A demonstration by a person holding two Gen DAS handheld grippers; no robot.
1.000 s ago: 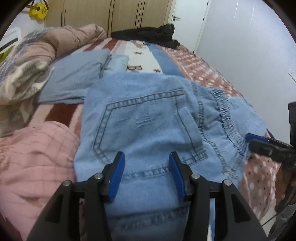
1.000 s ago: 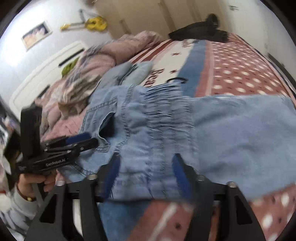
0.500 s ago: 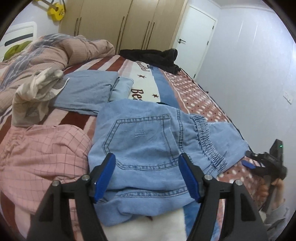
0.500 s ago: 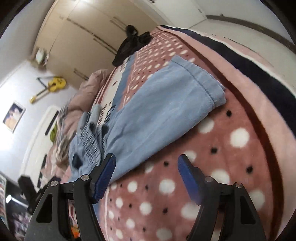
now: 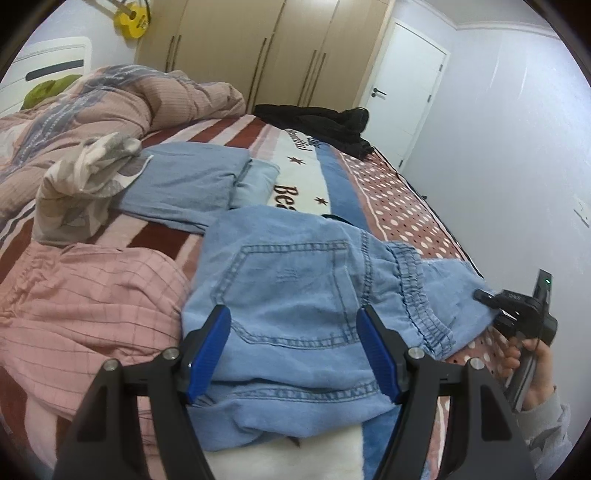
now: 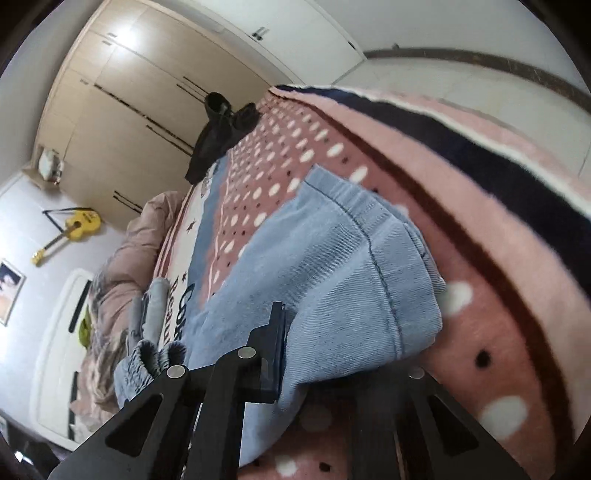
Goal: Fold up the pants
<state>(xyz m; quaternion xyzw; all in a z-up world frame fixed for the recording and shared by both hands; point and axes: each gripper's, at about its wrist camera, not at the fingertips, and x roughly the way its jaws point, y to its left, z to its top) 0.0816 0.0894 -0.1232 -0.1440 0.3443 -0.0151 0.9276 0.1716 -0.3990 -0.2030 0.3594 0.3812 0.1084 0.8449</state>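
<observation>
Right tongs [image 6: 275, 354] have just clamped the jeans [image 6: 332, 280].

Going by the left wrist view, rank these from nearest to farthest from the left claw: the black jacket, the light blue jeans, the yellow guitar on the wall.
1. light blue jeans, right under the left claw
2. black jacket, far end of bed
3. yellow guitar, far wall, upper left

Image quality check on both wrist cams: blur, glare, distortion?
Left wrist: sharp and evenly lit, with fisheye bending at the edges and dark corner vignette. Right wrist: strongly rolled, the blanket soft with blur, glare on the wardrobe, pants hem fairly crisp.
</observation>
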